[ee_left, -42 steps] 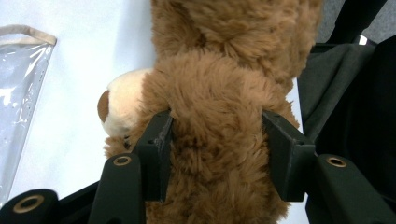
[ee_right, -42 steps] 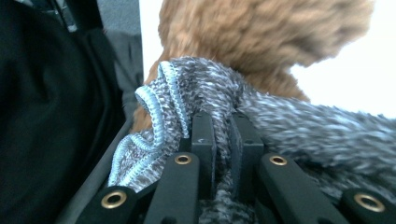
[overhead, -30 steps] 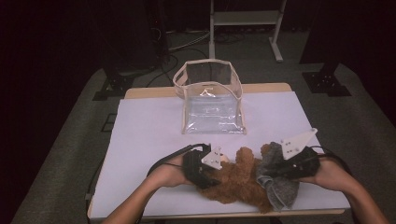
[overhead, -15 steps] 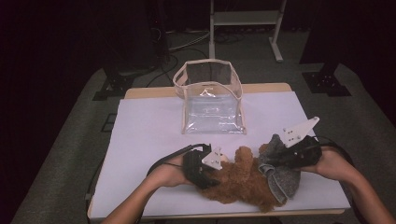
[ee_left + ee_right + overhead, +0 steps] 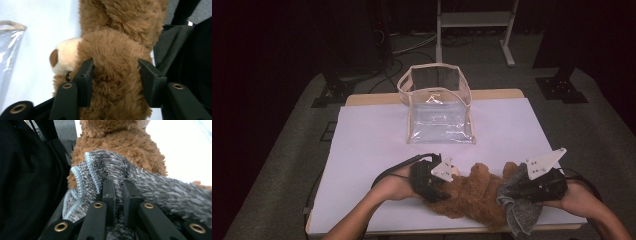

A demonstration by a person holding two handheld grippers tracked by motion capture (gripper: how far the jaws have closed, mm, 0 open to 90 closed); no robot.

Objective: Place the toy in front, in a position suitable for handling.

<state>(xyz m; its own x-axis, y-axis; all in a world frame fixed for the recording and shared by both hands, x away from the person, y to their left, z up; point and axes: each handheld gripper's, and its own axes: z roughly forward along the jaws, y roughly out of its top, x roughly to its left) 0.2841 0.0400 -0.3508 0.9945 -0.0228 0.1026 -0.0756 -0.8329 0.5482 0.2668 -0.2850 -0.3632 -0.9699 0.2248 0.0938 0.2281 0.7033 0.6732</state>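
1. Since the earlier frame, the right gripper (image 5: 518, 189) has come down and back toward the table's near edge, and the grey knit cloth (image 5: 521, 212) it carries has come with it; the left gripper (image 5: 438, 187) holds the same spot.
2. Left gripper: jaws stand part-way apart and press into both sides of the brown teddy bear (image 5: 117, 75), the fur bulging between them.
3. Right gripper: jaws nearly together, pinching a fold of the grey knit cloth (image 5: 120, 177), which lies against the bear's fur.
4. Teddy bear (image 5: 472, 195): lies on the near part of the table, between the two grippers, its pale muzzle toward the left one.
5. Surface: a white sheet (image 5: 377, 145) covers the table, with a strip of wooden tabletop (image 5: 372, 99) bare at the far edge.
6. Clear plastic bag (image 5: 439, 112): stands open at the far middle of the sheet, well apart from the bear.
7. Room: dark, with grey floor (image 5: 287, 155), cables and black stand feet (image 5: 562, 89) beyond the table.
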